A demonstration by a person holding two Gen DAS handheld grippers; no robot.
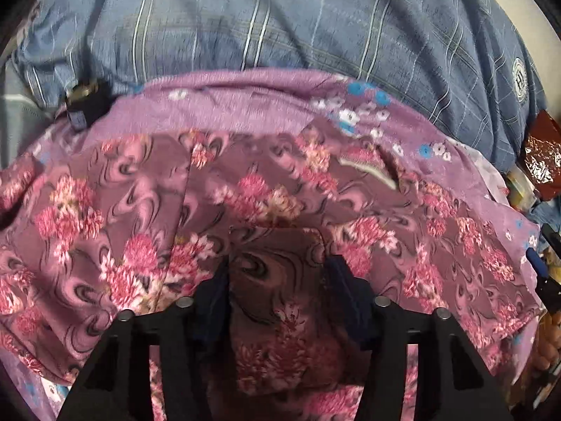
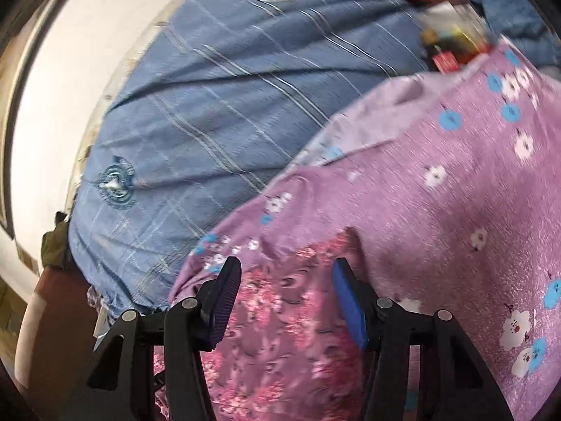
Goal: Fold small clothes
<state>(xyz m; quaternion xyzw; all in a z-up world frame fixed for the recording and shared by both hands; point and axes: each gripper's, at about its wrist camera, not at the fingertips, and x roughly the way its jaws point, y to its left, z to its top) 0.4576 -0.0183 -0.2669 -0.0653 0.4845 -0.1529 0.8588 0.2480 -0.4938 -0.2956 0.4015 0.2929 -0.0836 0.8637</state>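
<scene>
A small mauve garment with pink flowers (image 1: 147,210) lies spread on a purple sheet with blue and white flowers (image 1: 266,91). My left gripper (image 1: 280,266) is open, its dark blue pads apart, with a fold of the garment lying between them. In the right wrist view the same garment (image 2: 287,333) lies under my right gripper (image 2: 285,273), which is open with its blue pads (image 2: 347,301) wide apart over the garment's edge. The right wrist view is motion-blurred.
A blue plaid bedcover (image 1: 280,17) lies beyond the purple sheet (image 2: 455,210) and shows in the right view (image 2: 228,87) too. Clutter and a brown foil packet (image 1: 540,147) sit at the right. A white wall (image 2: 70,70) is at the left.
</scene>
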